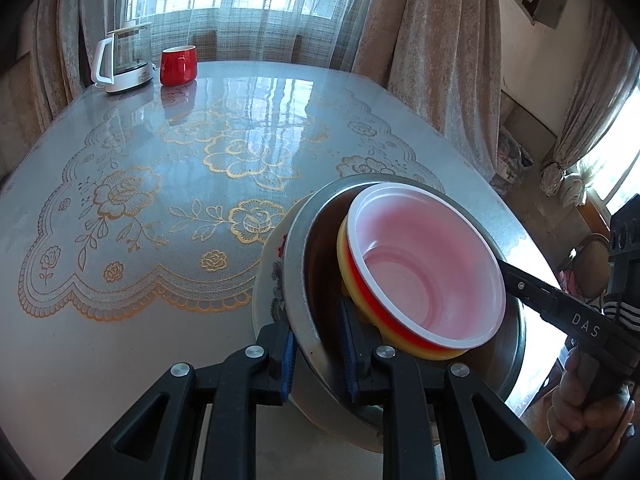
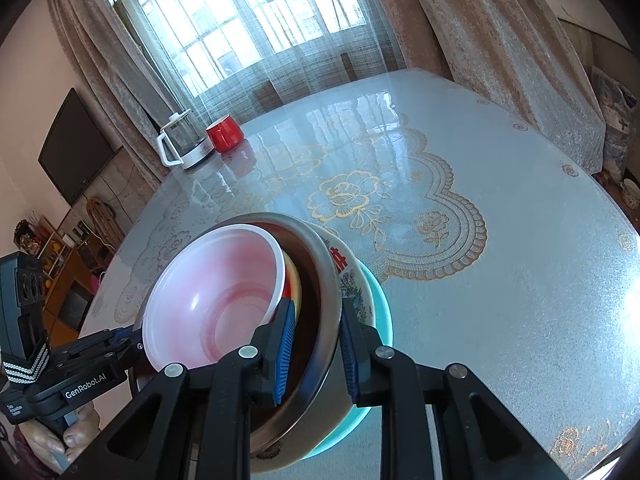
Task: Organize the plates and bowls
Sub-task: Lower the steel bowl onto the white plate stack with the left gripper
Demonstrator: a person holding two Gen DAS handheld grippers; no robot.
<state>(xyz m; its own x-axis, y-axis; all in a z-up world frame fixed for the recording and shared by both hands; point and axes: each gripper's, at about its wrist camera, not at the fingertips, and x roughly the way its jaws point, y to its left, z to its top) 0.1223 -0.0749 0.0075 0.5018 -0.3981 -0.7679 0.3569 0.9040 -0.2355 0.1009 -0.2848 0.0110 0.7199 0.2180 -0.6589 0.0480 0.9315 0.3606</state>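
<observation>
A stack of dishes stands at the near edge of the table. A red-and-yellow bowl with a white inside (image 1: 424, 268) sits tilted in a steel bowl (image 1: 304, 272), which rests in a flowered white bowl (image 1: 272, 264). The right wrist view shows the same white inside (image 2: 216, 284), steel bowl (image 2: 320, 280), flowered bowl (image 2: 352, 276) and a teal plate (image 2: 382, 304) underneath. My left gripper (image 1: 318, 344) is shut on the steel bowl's rim. My right gripper (image 2: 316, 344) is shut on the opposite side of that rim. Each gripper shows in the other's view, right (image 1: 520, 284) and left (image 2: 120, 336).
A glass kettle (image 1: 124, 60) and a red mug (image 1: 178, 65) stand at the table's far left corner; both also show in the right wrist view, kettle (image 2: 182, 144) and mug (image 2: 225, 133). The glossy table (image 1: 200, 160) has a gold flower cloth. Curtains hang behind.
</observation>
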